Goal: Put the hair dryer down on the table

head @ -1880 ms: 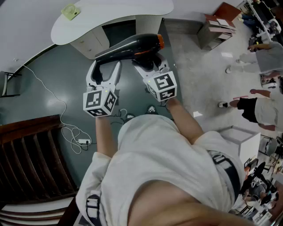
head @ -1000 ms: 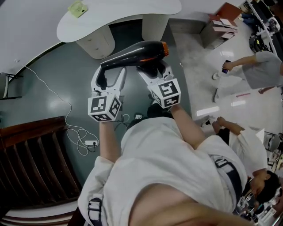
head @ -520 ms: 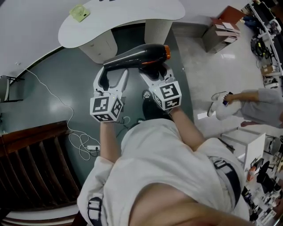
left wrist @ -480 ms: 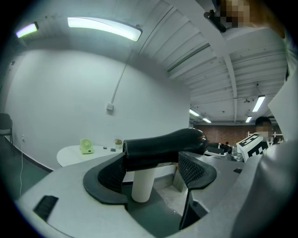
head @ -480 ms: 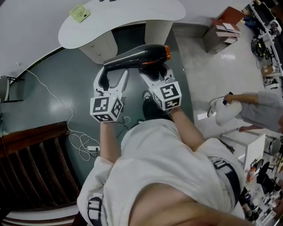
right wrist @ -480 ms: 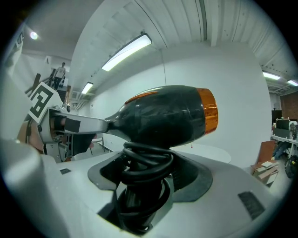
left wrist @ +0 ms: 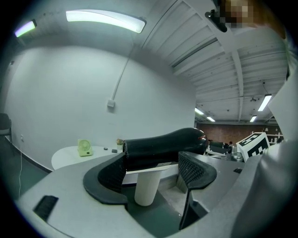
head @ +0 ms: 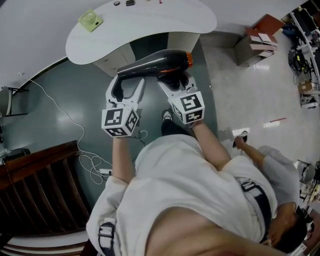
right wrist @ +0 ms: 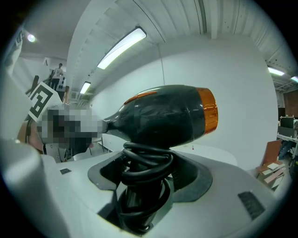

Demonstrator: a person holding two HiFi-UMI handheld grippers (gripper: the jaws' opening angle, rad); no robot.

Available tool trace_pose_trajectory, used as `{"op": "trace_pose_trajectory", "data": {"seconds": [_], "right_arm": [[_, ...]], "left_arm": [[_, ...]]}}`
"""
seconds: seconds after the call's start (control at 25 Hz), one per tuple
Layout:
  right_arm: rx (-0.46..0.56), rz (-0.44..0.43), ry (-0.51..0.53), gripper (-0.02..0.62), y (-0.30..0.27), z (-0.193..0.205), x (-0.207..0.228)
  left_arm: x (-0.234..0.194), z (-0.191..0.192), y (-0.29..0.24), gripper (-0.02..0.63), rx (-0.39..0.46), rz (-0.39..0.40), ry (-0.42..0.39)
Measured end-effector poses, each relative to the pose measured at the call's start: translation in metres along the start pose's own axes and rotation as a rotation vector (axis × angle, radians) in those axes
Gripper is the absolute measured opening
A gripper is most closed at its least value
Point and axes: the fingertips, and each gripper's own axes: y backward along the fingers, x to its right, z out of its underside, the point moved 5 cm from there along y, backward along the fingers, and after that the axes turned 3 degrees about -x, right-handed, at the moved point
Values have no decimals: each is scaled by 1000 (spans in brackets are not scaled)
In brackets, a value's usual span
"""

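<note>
Head view shows the hair dryer (head: 155,62) held level in the air, orange-ringed end to the right. It hangs short of the near edge of the white desk (head: 145,22), above the dark floor (head: 55,105). The right gripper (head: 174,82) is clenched on the cord-wrapped handle. The left gripper (head: 125,87) is spread wide, with the narrow nozzle end between its jaws. The desk's near part lies bare. A small green object (head: 90,21) sits by its left edge.

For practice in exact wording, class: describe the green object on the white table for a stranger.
Start at the curved white table beyond the hair dryer. Near its left end sits a small fan, pale green where the neighbouring bits are dark.
</note>
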Motion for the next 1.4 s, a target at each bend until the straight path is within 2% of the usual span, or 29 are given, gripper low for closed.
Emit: {"op": "trace_pose_trajectory", "data": {"seconds": [0.6, 1.04, 1.4], "right_arm": [[-15, -67, -30, 285, -68, -6, 85], [-22, -126, -42, 285, -97, -4, 100], [-37, -119, -39, 285, -121, -8, 114]], "left_arm": [[-12, -13, -100, 365, -36, -62, 7], [-23, -14, -122, 365, -51, -116, 2], [-40, -15, -148, 365, -51, -102, 13]]}}
